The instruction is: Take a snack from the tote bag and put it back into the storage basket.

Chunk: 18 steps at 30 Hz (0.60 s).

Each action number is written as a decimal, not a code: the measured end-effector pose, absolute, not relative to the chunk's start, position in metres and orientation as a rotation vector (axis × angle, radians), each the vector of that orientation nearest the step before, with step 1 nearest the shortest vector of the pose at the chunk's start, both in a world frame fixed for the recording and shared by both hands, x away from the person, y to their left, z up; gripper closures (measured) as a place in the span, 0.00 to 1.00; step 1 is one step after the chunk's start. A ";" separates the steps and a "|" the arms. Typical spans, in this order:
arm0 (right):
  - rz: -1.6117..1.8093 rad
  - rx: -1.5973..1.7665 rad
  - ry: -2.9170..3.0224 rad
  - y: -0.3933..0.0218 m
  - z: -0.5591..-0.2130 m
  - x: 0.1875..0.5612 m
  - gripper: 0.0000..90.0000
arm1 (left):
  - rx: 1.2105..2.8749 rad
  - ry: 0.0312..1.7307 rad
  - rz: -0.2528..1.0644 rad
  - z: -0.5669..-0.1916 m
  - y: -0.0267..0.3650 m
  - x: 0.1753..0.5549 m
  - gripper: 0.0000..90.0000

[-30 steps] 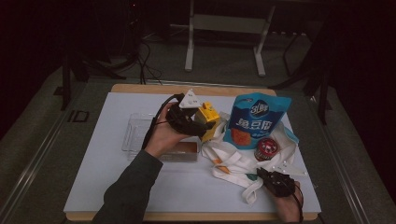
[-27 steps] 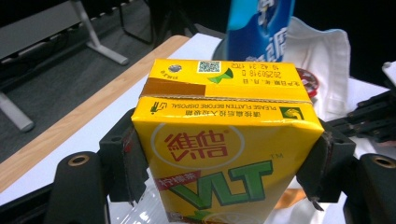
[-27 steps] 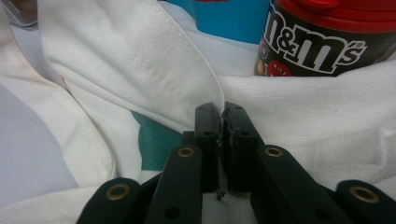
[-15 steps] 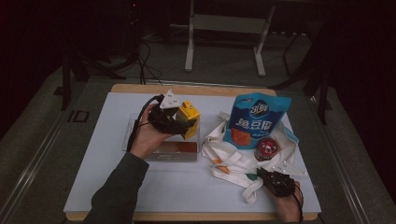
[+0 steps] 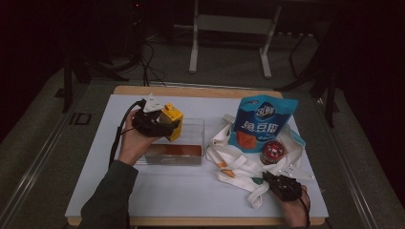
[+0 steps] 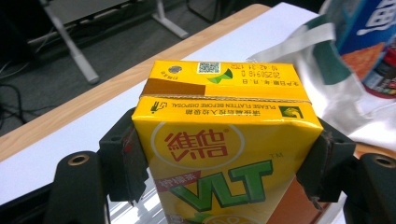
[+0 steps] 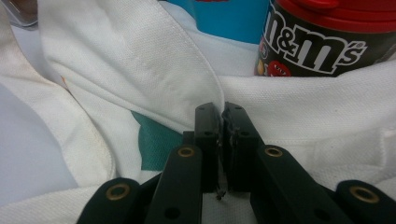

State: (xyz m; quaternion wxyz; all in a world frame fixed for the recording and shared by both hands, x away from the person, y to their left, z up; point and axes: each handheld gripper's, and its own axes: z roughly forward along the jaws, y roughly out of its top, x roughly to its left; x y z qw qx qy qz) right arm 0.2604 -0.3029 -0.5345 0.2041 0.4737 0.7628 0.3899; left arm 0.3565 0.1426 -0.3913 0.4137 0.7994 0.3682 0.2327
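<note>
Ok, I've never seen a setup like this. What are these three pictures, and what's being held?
There is no robot arm here: a person holds a two-jaw gripper in each hand at a white table.

The high view looks down from above the person's side. In it the left gripper carries a yellow drink carton above a clear plastic box. The right gripper is at the near edge of a white cloth bag, on which lie a blue snack bag and a red-lidded candy jar.

The other two pictures come from cameras riding on the grippers, looking along their black jaws. The left gripper view shows the jaws clamped on the carton's sides. The right gripper view shows the jaws pinched shut on the bag's cloth, the jar just behind.
</note>
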 end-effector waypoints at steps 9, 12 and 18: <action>1.087 1.321 2.128 -0.303 -0.535 0.260 0.94 | 1.959 1.047 0.624 -0.406 0.168 0.356 0.32; 1.087 1.322 2.128 -0.303 -0.535 0.260 0.94 | 1.939 1.081 0.652 -0.411 0.174 0.356 0.32; 1.087 1.322 2.127 -0.303 -0.535 0.260 0.94 | 1.931 1.144 0.686 -0.422 0.181 0.358 0.32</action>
